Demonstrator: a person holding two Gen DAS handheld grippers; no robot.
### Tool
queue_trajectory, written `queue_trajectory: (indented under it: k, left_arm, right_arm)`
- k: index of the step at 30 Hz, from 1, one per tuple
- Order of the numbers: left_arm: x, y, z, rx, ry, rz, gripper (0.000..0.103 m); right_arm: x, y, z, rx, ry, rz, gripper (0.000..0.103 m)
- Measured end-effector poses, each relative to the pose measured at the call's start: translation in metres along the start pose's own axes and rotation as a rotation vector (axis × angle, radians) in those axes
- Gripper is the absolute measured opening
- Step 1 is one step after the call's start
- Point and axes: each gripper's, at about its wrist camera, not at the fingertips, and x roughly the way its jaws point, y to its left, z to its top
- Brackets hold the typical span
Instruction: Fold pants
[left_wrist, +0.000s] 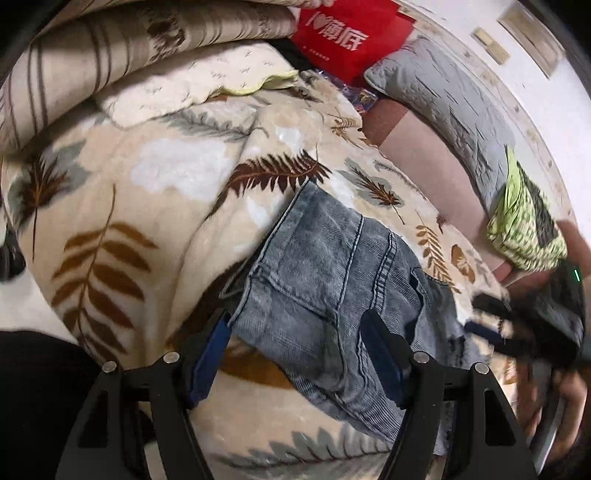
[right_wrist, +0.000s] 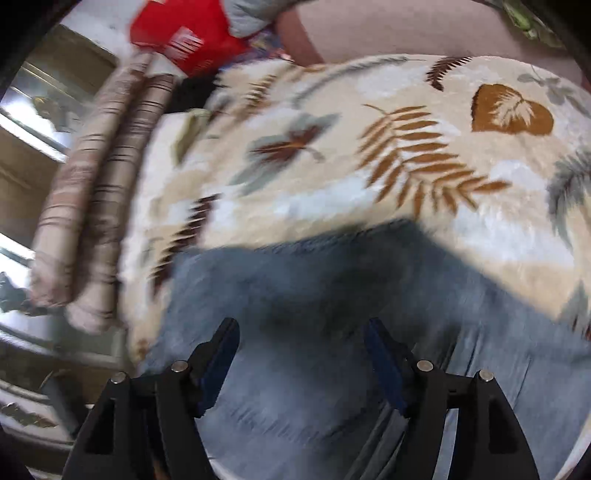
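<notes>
Light blue denim pants (left_wrist: 325, 266) lie on a cream leaf-print blanket (left_wrist: 147, 177), waistband and back pocket facing up. My left gripper (left_wrist: 295, 325) is open, its black fingers with blue pads straddling the waistband area just above the fabric. My right gripper (right_wrist: 301, 332) is open and empty over another part of the pants (right_wrist: 314, 369), in a view blurred by motion. The right gripper and the hand holding it also show at the right edge of the left wrist view (left_wrist: 517, 325).
A striped folded quilt (left_wrist: 92, 66) and a pale quilt (left_wrist: 192, 81) lie at the back left. A red bag (left_wrist: 340, 33), a grey pillow (left_wrist: 443, 96) and a green patterned cloth (left_wrist: 524, 221) sit along the pink sheet (left_wrist: 424, 147) on the right.
</notes>
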Motion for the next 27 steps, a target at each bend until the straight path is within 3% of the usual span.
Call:
queue_trajectory:
  k: [5,8,10,13,17,18,20,23,27]
  left_arm:
    - [0.001,0.014,-0.004,-0.13,0.091,-0.112,0.073]
    - [0.008,0.018,-0.007,-0.21,0.145,-0.179,0.074]
    - [0.014,0.016,-0.007,-0.213,0.149,-0.187,0.075]
    - [0.029,0.019,-0.004,-0.255,0.181,-0.192,0.075]
    - [0.035,0.011,0.002,-0.245,0.149,-0.198,0.077]
    - [0.036,0.011,0.003,-0.248,0.149,-0.194,0.074]
    - [0.04,0.01,0.006,-0.222,0.156,-0.13,0.024]
    - [0.04,0.011,0.008,-0.215,0.155,-0.122,0.018]
    - [0.011,-0.022,0.01,-0.067,0.051,-0.07,0.014]
  right_arm:
    - [0.004,0.023,-0.047,0.004,0.08,0.144,0.076]
    - [0.032,0.023,-0.049,0.022,0.118,0.146,0.076]
    - [0.058,0.011,-0.049,0.074,0.165,0.127,0.077]
    - [0.052,0.013,-0.045,0.102,0.147,0.165,0.077]
    - [0.043,0.021,-0.049,0.077,0.12,0.188,0.081]
    - [0.052,0.019,-0.052,0.078,0.14,0.177,0.083]
    - [0.062,0.008,-0.056,0.102,0.142,0.175,0.084]
    - [0.046,0.012,-0.059,0.121,0.101,0.211,0.084]
    - [-0.009,0.001,-0.08,0.098,-0.024,0.267,0.084]
